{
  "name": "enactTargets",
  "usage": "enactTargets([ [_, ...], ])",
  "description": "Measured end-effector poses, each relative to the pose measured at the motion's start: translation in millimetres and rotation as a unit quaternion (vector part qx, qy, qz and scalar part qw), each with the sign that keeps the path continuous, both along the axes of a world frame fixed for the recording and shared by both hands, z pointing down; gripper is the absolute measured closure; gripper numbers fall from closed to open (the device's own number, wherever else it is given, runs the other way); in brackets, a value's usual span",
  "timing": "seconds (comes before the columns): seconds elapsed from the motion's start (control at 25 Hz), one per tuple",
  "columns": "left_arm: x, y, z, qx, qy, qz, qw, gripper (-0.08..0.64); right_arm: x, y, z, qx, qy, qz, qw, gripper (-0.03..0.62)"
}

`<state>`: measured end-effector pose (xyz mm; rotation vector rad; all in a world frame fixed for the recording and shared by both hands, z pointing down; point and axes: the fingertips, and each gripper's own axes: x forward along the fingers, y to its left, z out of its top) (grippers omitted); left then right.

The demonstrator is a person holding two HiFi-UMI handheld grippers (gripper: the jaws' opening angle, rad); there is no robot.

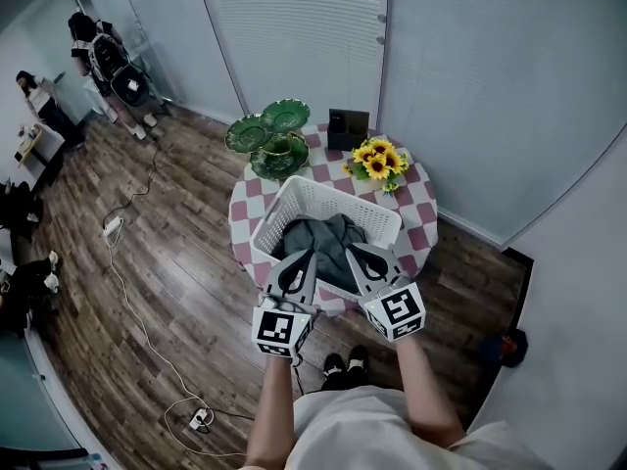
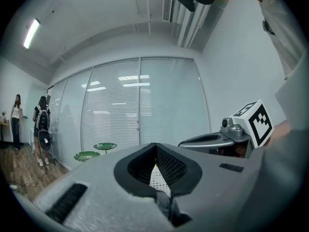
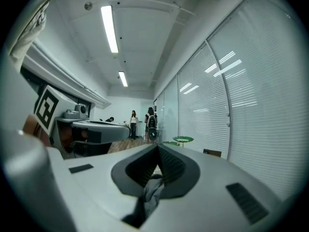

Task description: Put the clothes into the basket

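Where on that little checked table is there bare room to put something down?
Two bare strips of tablecloth: one right of the basket, in front of the sunflowers; a narrower one left of the basket, in front of the green dishes. The back is crowded with dishes, dark box and flowers; the basket fills the middle.

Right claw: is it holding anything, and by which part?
Yes, the right claw is shut on the grey cloth in the basket, pinching a small fold at its near side.

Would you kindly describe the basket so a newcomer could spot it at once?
Find the round table with the pink-and-white checked cloth. On its near side stands the basket: white, rectangular, perforated, holding grey clothes, unlike the green plates and sunflowers behind it.
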<state>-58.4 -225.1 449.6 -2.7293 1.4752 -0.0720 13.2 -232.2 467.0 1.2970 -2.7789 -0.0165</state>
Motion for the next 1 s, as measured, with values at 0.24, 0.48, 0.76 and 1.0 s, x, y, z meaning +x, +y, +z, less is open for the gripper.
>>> enactTargets([
  [0.24, 0, 10, 5, -0.006, 0.017, -0.012, 0.9998, 0.546, 16, 11, 1, -0.010, 0.006, 0.020, 1.000, 0.571],
  [0.48, 7, 22, -1, 0.003, 0.037, 0.005, 0.9993, 0.546, 18, 23, 4, -0.013, 0.014, 0.023, 1.000, 0.571],
  [0.76, 4, 27, -6, 0.020, 0.046, -0.006, 0.9987, 0.546, 18, 31, 2, -0.006, 0.017, 0.026, 0.999, 0.571],
  [1.0, -9, 24, -8, 0.018, 0.056, -0.045, 0.9973, 0.546, 17, 35, -2, -0.008, 0.014, 0.030, 0.999, 0.571],
])
